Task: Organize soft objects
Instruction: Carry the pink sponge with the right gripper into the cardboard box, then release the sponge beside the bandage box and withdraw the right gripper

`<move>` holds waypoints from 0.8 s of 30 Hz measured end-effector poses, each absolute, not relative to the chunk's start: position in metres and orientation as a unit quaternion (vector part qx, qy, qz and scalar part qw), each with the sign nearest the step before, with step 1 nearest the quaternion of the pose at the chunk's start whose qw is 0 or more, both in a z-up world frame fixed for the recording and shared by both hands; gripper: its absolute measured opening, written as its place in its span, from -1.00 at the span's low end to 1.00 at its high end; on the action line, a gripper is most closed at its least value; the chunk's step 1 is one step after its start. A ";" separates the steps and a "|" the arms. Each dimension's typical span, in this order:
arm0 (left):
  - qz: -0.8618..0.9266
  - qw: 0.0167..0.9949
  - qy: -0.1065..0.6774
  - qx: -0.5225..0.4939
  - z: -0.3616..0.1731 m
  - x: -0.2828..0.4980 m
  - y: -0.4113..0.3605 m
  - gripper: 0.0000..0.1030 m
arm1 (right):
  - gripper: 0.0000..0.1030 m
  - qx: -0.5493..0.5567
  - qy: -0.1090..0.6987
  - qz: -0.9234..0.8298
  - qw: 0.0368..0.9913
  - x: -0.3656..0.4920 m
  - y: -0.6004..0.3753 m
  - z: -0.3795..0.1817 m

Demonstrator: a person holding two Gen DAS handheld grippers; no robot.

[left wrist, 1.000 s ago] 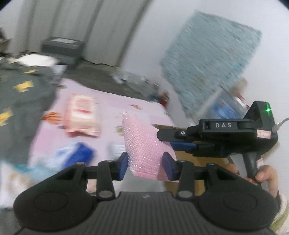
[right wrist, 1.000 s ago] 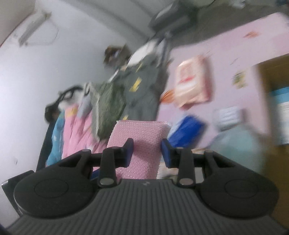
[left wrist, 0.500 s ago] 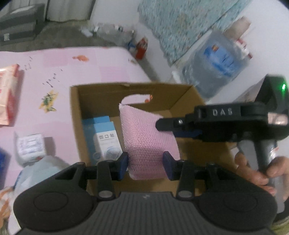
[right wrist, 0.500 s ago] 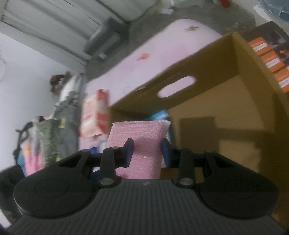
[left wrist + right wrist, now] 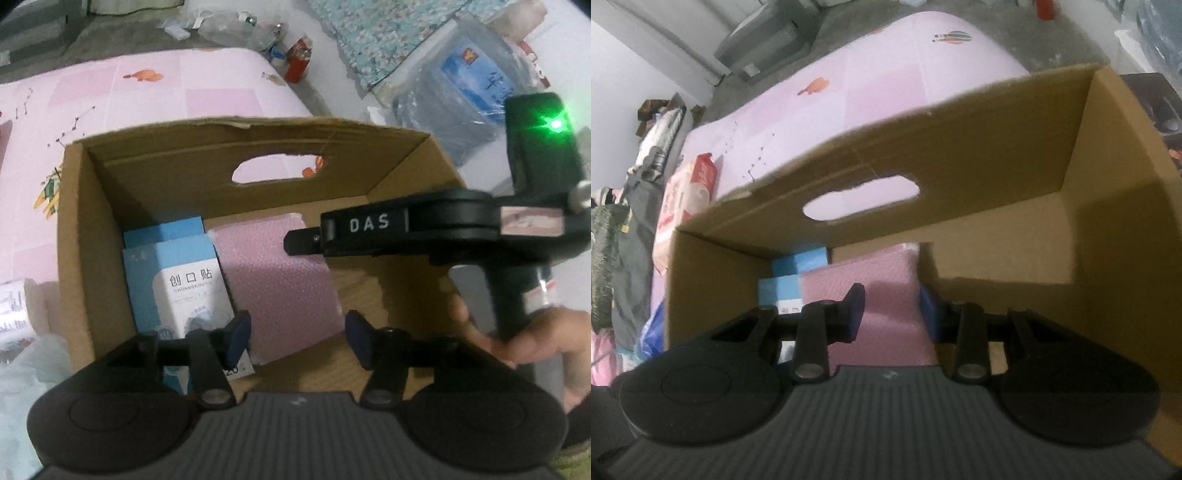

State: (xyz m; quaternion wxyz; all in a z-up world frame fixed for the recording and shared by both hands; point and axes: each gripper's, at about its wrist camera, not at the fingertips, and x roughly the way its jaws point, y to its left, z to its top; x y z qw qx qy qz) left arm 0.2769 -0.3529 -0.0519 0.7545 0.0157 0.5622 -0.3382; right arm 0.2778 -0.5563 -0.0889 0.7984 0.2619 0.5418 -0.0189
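Release, within the last half second: pink bubble-wrap pad [image 5: 280,280] no longer pinched, let go by both tools at once. Jaws of the left gripper [image 5: 295,336] spread wide, blue pads clear of it on either side. Jaws of the right gripper [image 5: 892,314] likewise spread, with a gap at each side of the pad's near end. Lay flat on the floor of the cardboard box [image 5: 166,170], in its left half, left edge touching a blue-and-white carton [image 5: 184,288] set against the left wall. Judged as this item stowed, both tools free for the next soft thing.

Hovered over the near rim, tilted down into the box: left gripper. Reached in low from the right-wall side: right gripper, handle held by the right hand [image 5: 535,339] outside that wall.

Beyond the pad, far wall with an oval handle cut-out [image 5: 277,168]. Past that, pink bed sheet [image 5: 147,85] under the box. Farther along its left edge in the right wrist view, red-and-white soft pack [image 5: 687,192], probably yet to be put away.
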 end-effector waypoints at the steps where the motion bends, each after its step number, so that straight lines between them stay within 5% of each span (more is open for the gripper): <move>1: -0.339 0.755 0.561 0.016 -0.050 0.276 -0.353 0.12 | -0.38 0.257 0.541 -0.020 0.800 0.278 -0.556 -0.089; 6: -0.345 0.762 0.548 0.015 -0.030 0.270 -0.343 0.13 | -0.38 0.269 0.529 -0.029 0.804 0.270 -0.560 -0.082; 14: -0.343 0.802 0.489 0.019 0.031 0.239 -0.304 0.50 | -0.35 0.342 0.464 0.003 0.817 0.225 -0.565 -0.031; 18: -0.338 0.826 0.451 -0.003 0.057 0.208 -0.268 0.87 | -0.35 0.384 0.417 0.034 0.823 0.186 -0.561 0.001; 24: -0.323 0.844 0.428 -0.032 0.067 0.167 -0.210 0.94 | -0.33 0.421 0.379 0.077 0.820 0.133 -0.531 0.032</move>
